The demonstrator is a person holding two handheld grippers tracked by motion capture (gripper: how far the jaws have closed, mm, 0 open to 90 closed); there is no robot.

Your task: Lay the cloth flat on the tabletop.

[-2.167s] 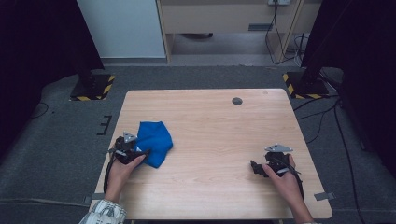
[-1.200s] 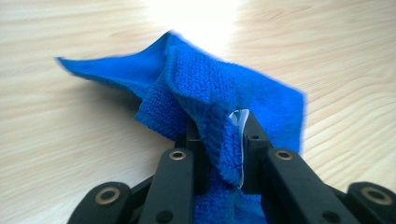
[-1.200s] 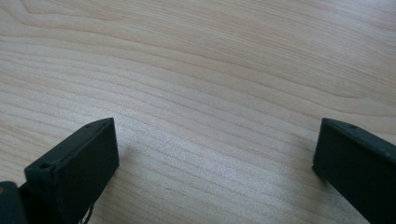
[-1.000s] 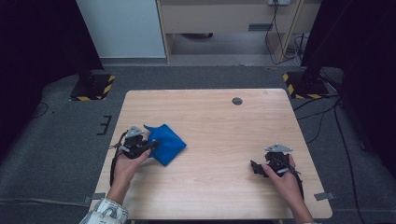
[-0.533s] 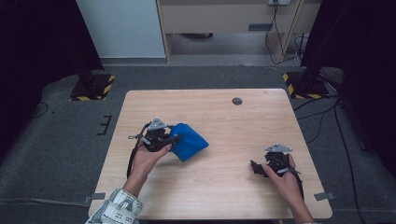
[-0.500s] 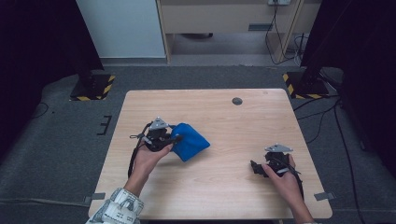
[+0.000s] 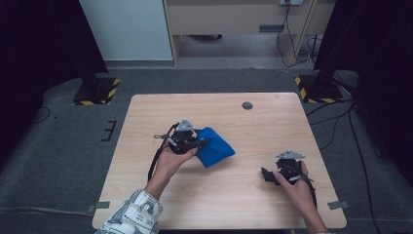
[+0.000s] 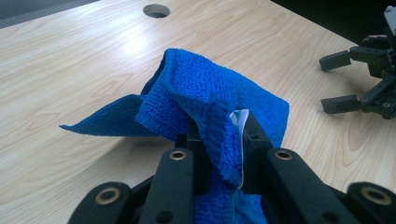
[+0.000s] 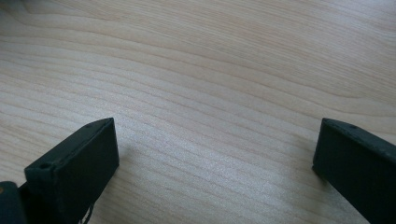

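Note:
A blue terry cloth (image 7: 214,146) lies bunched near the middle of the wooden table (image 7: 243,122). My left gripper (image 7: 198,143) is shut on the cloth's near edge, and in the left gripper view the cloth (image 8: 219,98) folds up between the jaws, with a white tag showing. My right gripper (image 7: 267,174) rests low over the table at the front right, open, with bare wood between its jaws (image 9: 215,154). The right gripper (image 8: 369,88) also appears far off in the left gripper view.
A round cable hole (image 7: 247,105) sits in the table near the far edge, also seen as a hole (image 8: 156,9) in the left gripper view. Dark stands with yellow-black striped feet (image 7: 97,92) flank the table on the floor.
My left gripper has dragged the blue cloth from the table's left side toward the middle. The right gripper has stayed where it was.

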